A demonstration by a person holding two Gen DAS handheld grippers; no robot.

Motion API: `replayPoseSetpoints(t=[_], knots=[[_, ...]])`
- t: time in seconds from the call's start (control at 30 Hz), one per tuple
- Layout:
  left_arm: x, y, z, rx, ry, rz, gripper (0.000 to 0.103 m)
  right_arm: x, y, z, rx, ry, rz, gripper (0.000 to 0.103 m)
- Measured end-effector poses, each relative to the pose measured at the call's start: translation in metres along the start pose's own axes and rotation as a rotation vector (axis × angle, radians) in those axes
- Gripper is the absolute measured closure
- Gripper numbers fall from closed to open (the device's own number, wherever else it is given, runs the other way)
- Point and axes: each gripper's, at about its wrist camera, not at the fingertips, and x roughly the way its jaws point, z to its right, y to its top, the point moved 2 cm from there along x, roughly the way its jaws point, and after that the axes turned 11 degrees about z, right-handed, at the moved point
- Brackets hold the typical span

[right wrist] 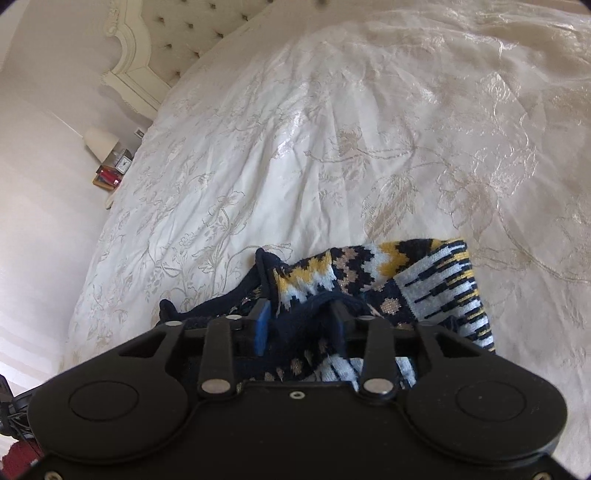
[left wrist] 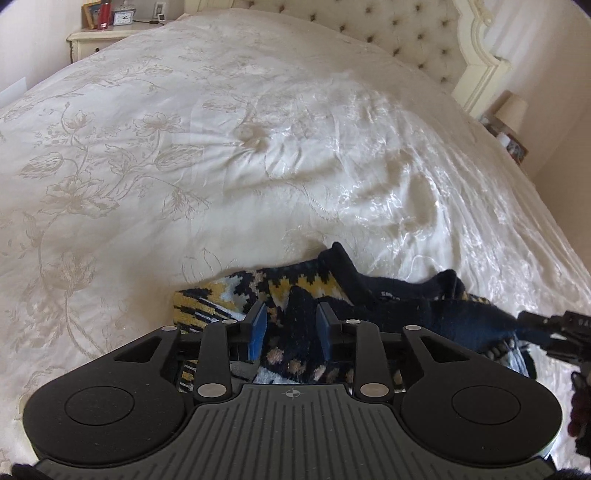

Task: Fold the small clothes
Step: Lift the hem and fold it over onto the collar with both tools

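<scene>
A small knitted sweater (left wrist: 295, 291), navy with yellow, white and tan patterns, lies bunched on the cream bedspread (left wrist: 184, 166). My left gripper (left wrist: 291, 326) is open, its blue pads on either side of the knit fabric just below it. The sweater also shows in the right wrist view (right wrist: 406, 280). My right gripper (right wrist: 301, 325) is partly open with a navy fold of the sweater bunched between its fingers. The right gripper's tip shows at the right edge of the left wrist view (left wrist: 546, 328), on the sweater's navy end.
The bedspread (right wrist: 295, 147) stretches away to a tufted headboard (left wrist: 388, 33). A nightstand (left wrist: 99, 40) with a clock and frames stands at the far left corner. Another nightstand with a lamp (right wrist: 101, 142) stands on the bed's other side.
</scene>
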Motion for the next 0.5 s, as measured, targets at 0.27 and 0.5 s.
replayPoseSetpoints(t=[0.27, 0.5], knots=[[0.028, -0.017, 0.003, 0.071, -0.003, -0.121, 0.066, -0.003, 0.006, 0.011, -0.103, -0.037, -0.011, 0.045], [0.045, -0.018, 0.001, 0.080, -0.016, -0.149, 0.065, 0.012, 0.001, 0.013, -0.214, -0.039, -0.079, 0.045]])
